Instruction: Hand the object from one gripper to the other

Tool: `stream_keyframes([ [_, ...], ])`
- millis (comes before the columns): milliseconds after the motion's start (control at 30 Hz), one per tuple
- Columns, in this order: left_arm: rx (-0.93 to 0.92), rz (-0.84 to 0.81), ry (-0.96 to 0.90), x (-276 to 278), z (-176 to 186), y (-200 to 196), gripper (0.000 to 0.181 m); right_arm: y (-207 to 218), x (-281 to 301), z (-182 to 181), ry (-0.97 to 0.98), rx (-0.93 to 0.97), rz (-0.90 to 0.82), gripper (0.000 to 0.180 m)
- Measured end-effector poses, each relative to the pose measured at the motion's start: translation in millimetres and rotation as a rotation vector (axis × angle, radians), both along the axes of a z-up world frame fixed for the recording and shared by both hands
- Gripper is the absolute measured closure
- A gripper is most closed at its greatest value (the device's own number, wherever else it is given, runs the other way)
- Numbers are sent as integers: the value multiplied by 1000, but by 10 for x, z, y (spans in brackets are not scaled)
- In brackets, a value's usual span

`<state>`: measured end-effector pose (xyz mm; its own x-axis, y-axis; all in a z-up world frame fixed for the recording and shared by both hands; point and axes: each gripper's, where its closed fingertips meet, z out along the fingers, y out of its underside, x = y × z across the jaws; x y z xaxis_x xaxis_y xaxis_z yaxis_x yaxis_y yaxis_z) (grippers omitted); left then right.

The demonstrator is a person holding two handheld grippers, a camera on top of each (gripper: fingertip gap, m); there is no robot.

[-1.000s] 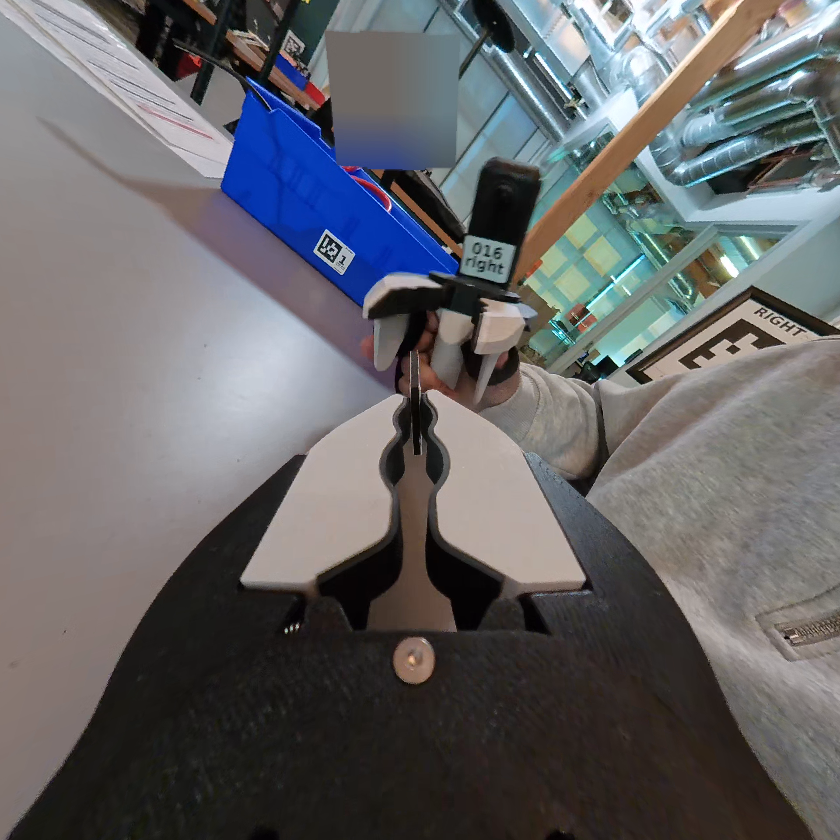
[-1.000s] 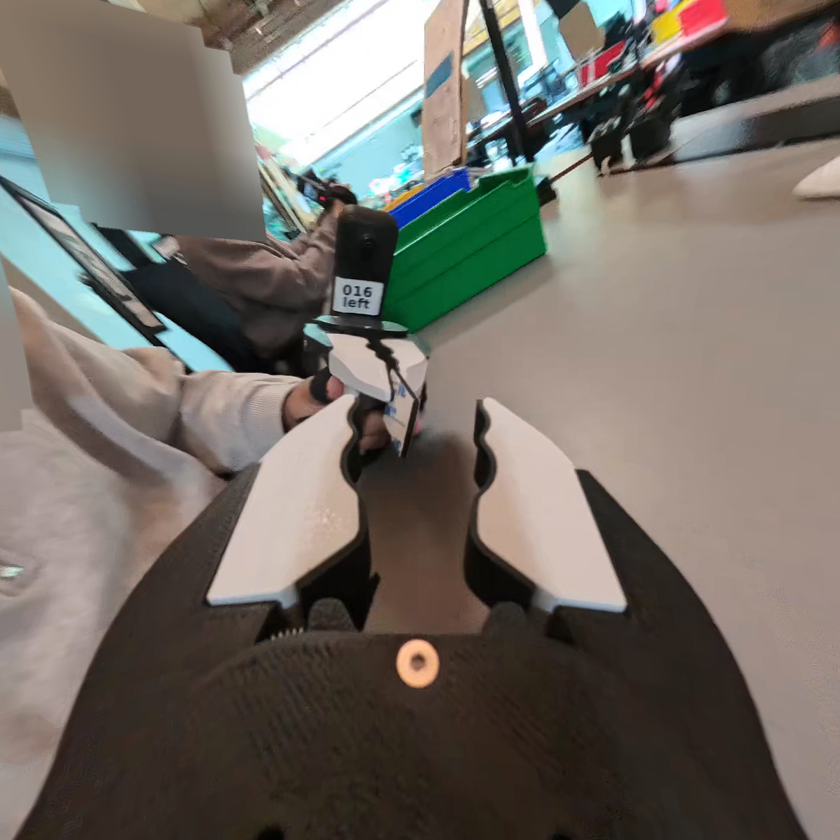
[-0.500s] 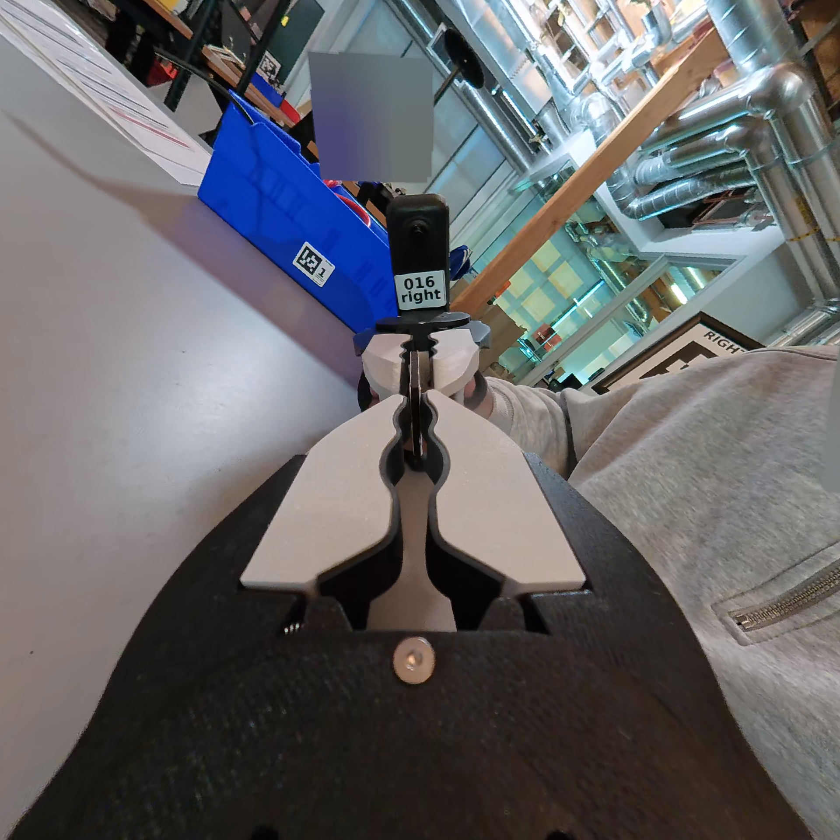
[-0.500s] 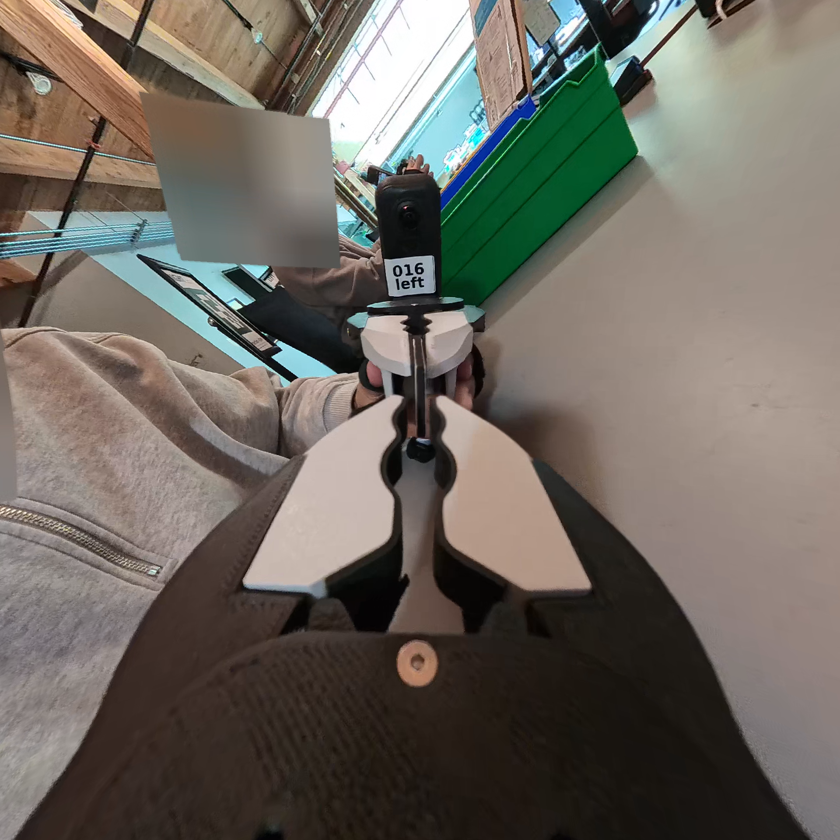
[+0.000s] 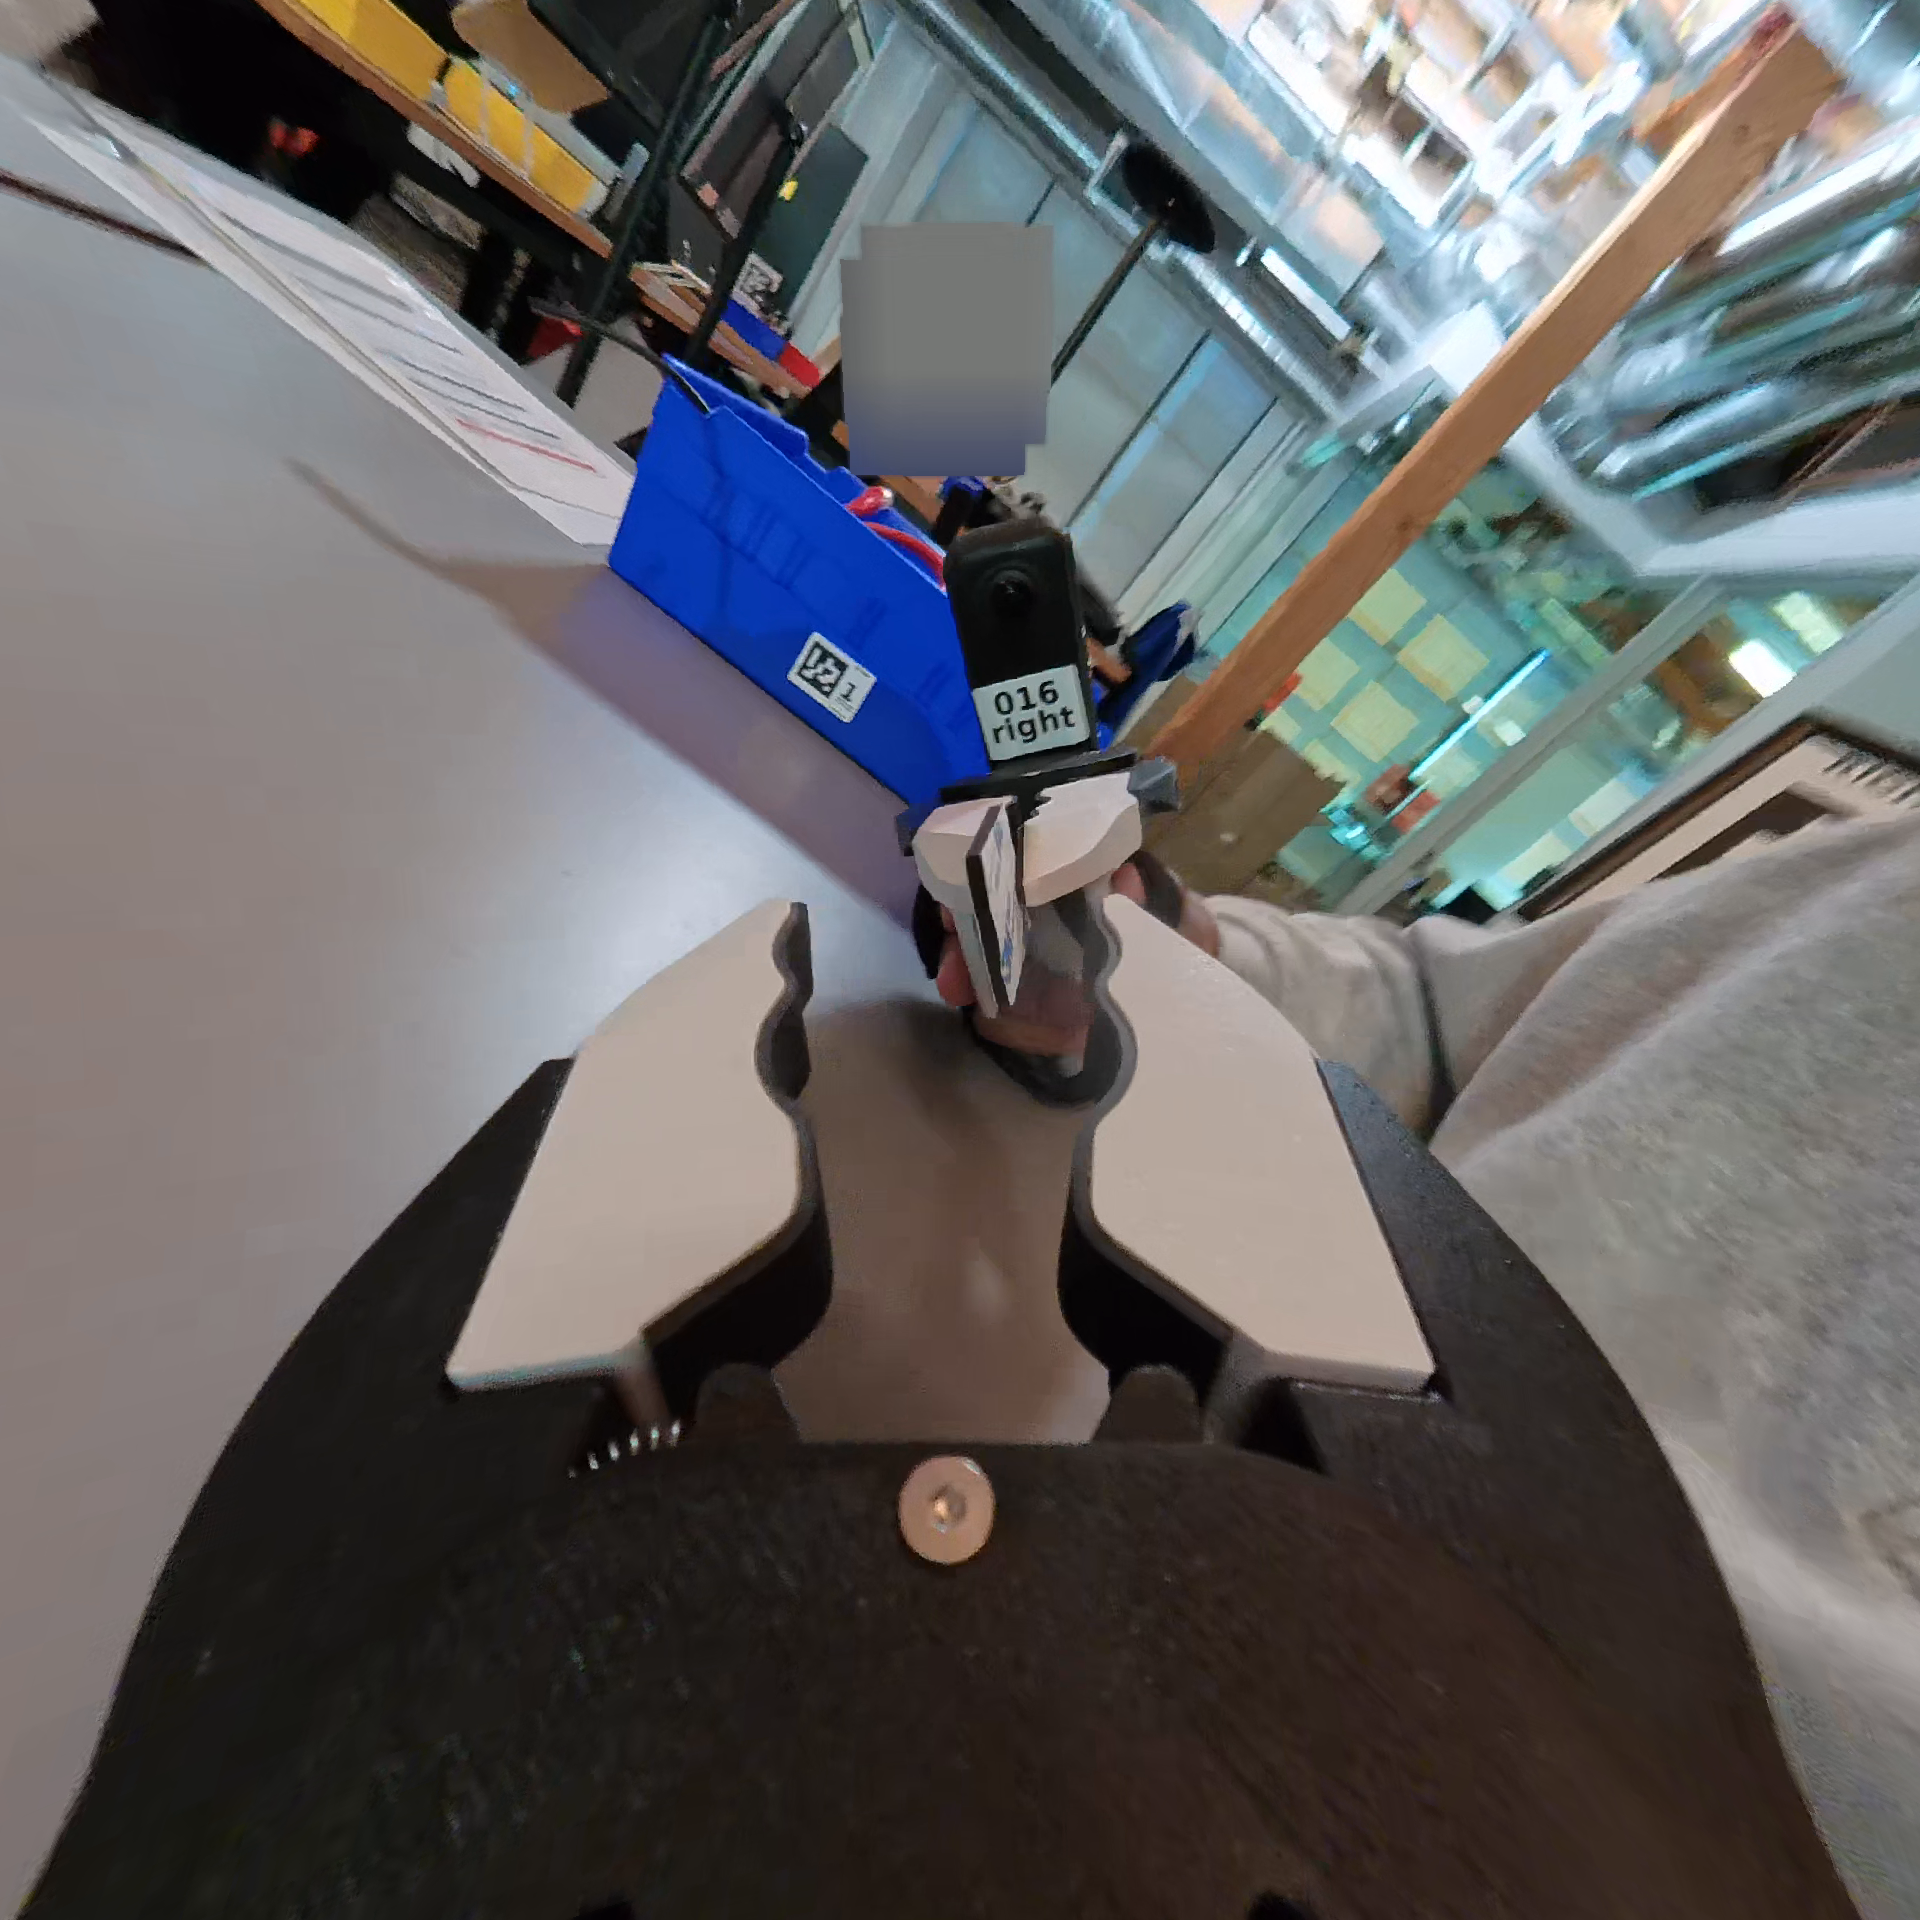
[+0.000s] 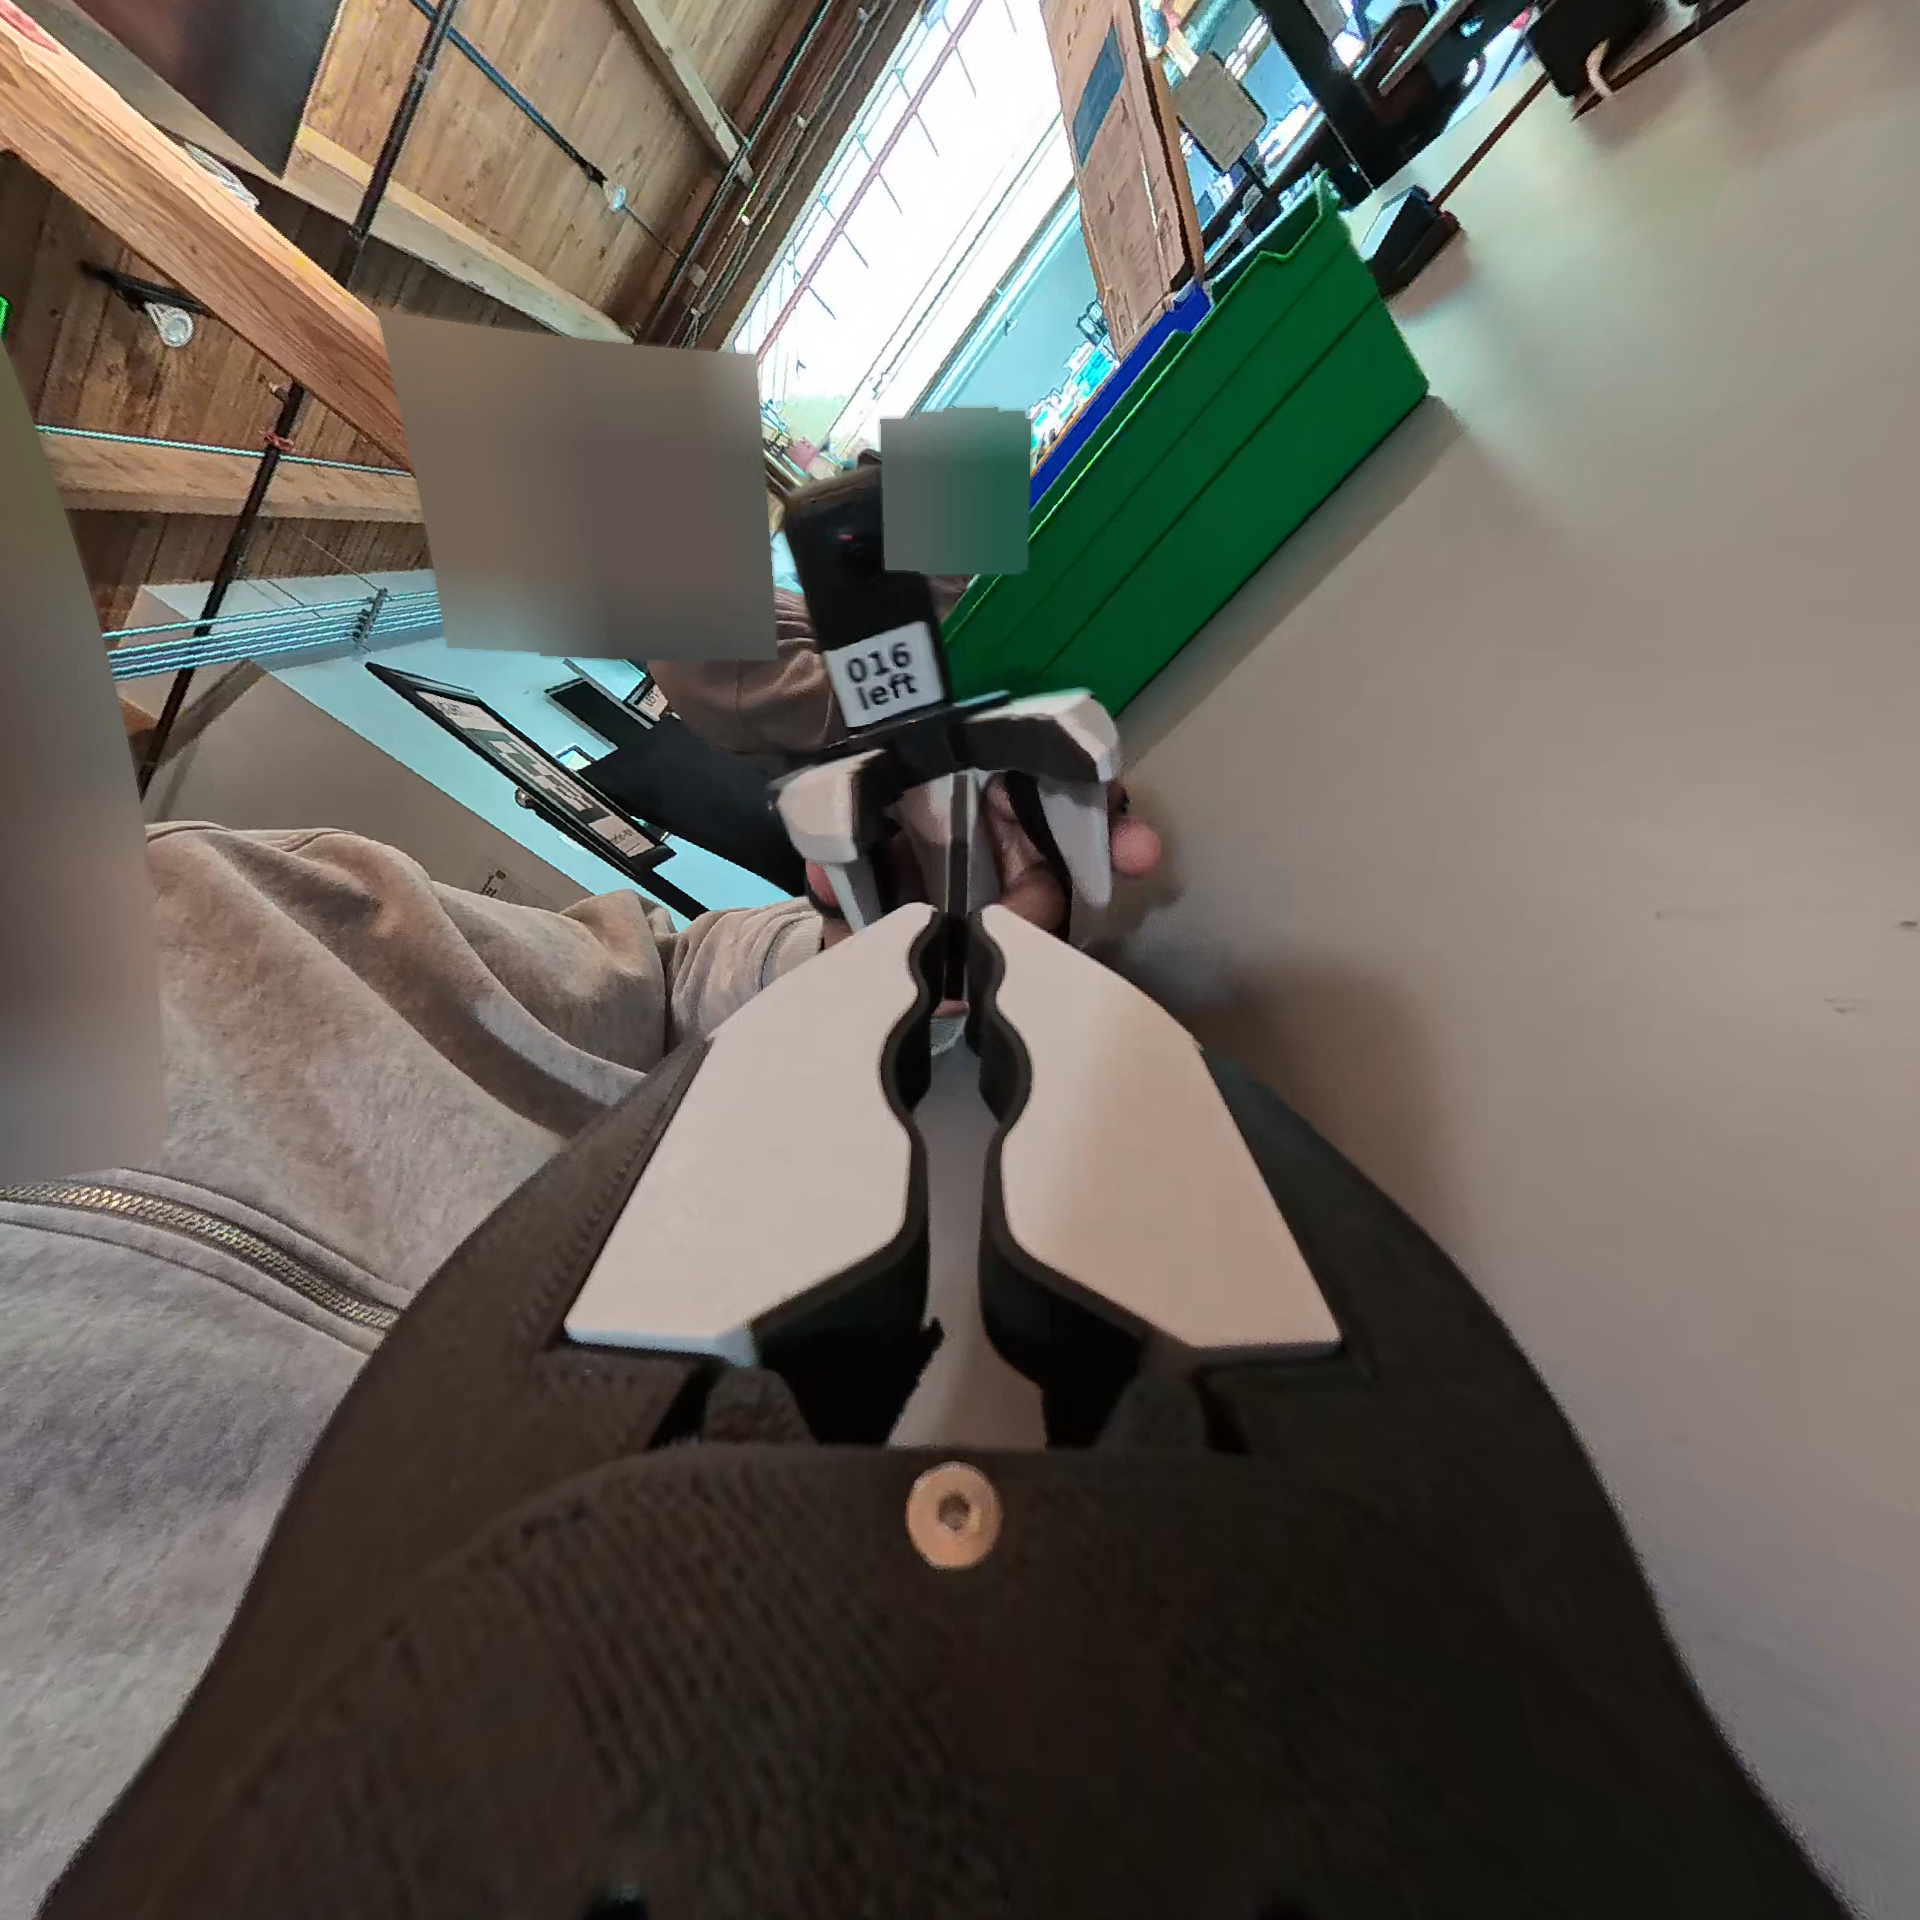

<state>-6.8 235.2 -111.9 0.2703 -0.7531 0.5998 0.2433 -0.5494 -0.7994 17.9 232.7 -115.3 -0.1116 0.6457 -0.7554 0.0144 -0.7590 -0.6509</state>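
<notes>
The object is a thin flat plate with a black edge and a white and blue face (image 5: 994,920). My right gripper (image 6: 961,920) is shut on it; in the right wrist view it shows edge-on as a thin dark strip (image 6: 958,852) sticking out past my fingertips. My left gripper (image 5: 951,925) is open and empty, its jaws wide apart. In the left wrist view the right gripper (image 5: 1023,862) sits just beyond my fingertips, holding the plate. In the right wrist view the left gripper (image 6: 956,831) faces me with its fingers (image 6: 831,831) spread on either side of the plate.
Both grippers are above a grey table (image 5: 260,831). A blue bin (image 5: 769,582) and paper sheets (image 5: 343,312) lie at its far side. A green bin (image 6: 1195,488) stands on the other side. The holder's grey sleeve (image 5: 1610,1143) fills the right. Left and right tips are no more than a few centimetres apart.
A second ago the left gripper held the plate and the right was open. Half a second ago both were shut on it. Now the left has opened and the right holds it alone.
</notes>
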Motion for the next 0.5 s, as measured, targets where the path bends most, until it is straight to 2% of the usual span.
stream_keyframes([
  [167,355,-8,247,42,59,-141,128,19,27,1,17,-42,12,176],
  [233,466,-26,270,63,94,-223,130,10,33,14,35,-65,23,176],
  [333,598,50,268,1,207,-206,130,-8,36,31,54,-85,35,176],
  [433,645,2,304,4,160,-258,121,-53,23,42,60,-89,64,176],
  [500,630,-18,308,4,128,-260,109,-101,7,57,73,-116,98,176],
])
